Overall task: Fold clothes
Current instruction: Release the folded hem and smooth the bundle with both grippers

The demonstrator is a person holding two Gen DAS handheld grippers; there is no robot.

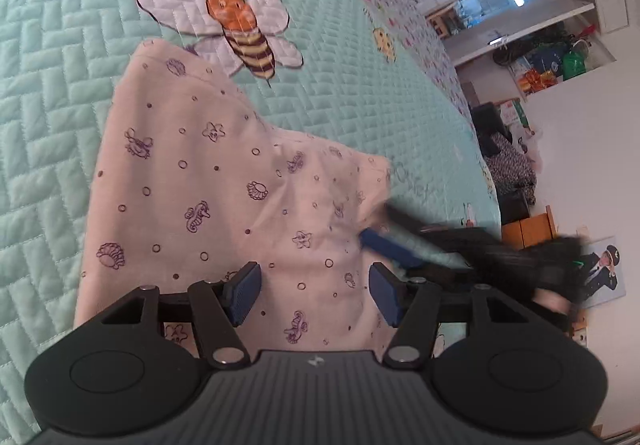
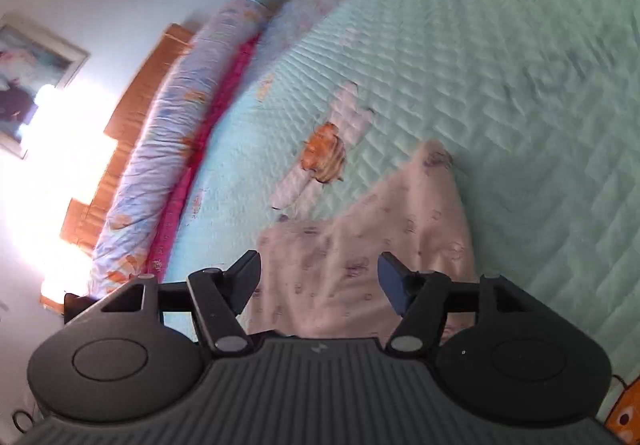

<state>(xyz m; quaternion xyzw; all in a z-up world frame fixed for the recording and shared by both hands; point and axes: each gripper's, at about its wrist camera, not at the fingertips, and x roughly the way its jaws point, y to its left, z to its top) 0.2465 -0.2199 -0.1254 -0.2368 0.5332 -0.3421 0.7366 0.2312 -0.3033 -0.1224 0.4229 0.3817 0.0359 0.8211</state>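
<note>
1. Left gripper (image 1: 314,291) open, empty, over pink garment (image 1: 224,205) lying on quilt (image 1: 52,85).
2. Left view alone shows right gripper (image 1: 374,237) blurred at garment's right edge.
3. Right gripper's own view: fingers apart; pillow roll (image 2: 168,149) far left.

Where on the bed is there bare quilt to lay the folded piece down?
Bare quilt runs wide along the pink garment's left edge in the left wrist view. More lies beyond the bee patch. It is crowded at the garment's right edge, where the right gripper reaches in, blurred; the left gripper hangs open above the cloth.
</note>
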